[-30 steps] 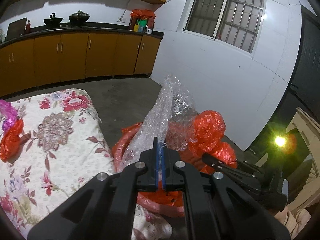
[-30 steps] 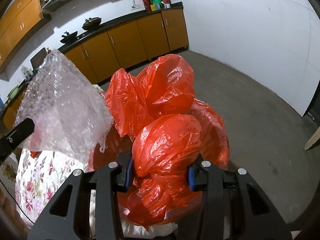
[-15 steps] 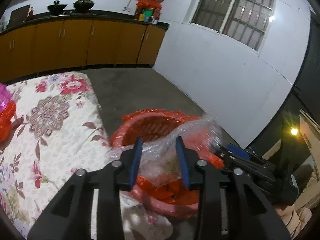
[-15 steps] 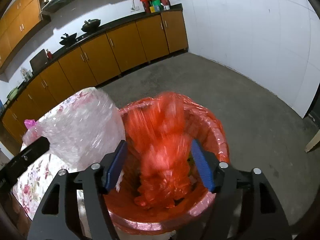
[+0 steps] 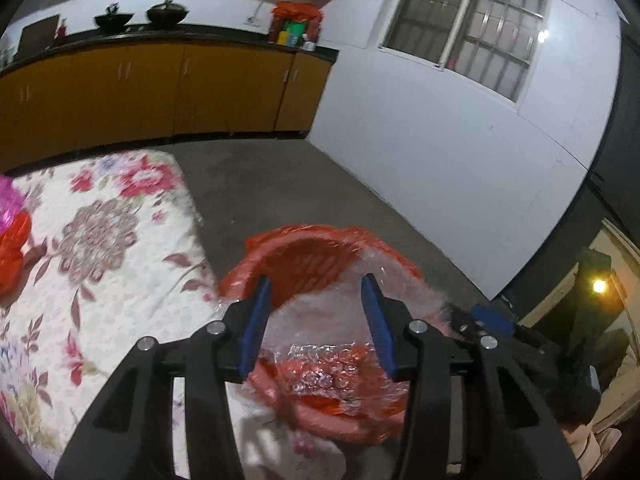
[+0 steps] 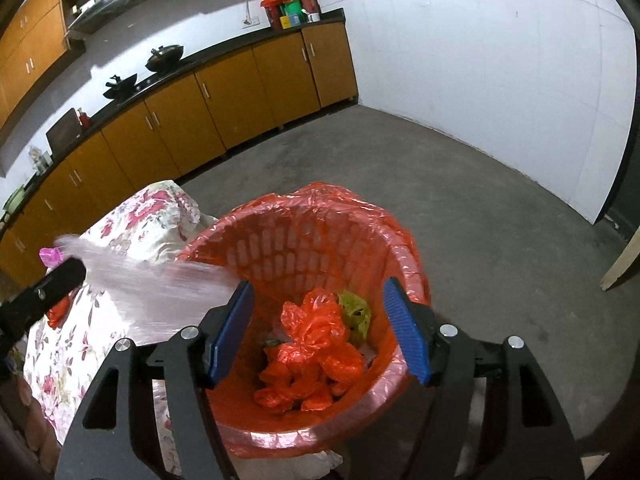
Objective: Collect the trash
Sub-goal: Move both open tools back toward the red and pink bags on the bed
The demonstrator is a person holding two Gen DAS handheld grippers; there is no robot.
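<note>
Fingers [image 5: 260, 320] of the left gripper [image 5: 318, 322] are spread wide over the bubble wrap [image 5: 332, 344], draped across the red-lined bin [image 5: 320, 248].

Right gripper [image 6: 320, 332] fingers [image 6: 404, 332] are held wide, empty, above the red bags [image 6: 316, 352] lying inside the bin [image 6: 304, 240] beside the floral bed [image 6: 80, 344].

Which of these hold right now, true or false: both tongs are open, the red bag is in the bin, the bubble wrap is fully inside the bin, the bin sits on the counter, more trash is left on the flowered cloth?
1. Both tongs are open. True: the left tongs and right tongs both gape, gripping nothing.
2. The red bag lies in the bin. True.
3. The bubble wrap is fully inside the bin. False: it is blurred, draped across the rim.
4. The bin sits on the counter. False: it stands beside the flowered cloth.
5. Trash remains on the cloth. True: a red piece lies there.
</note>
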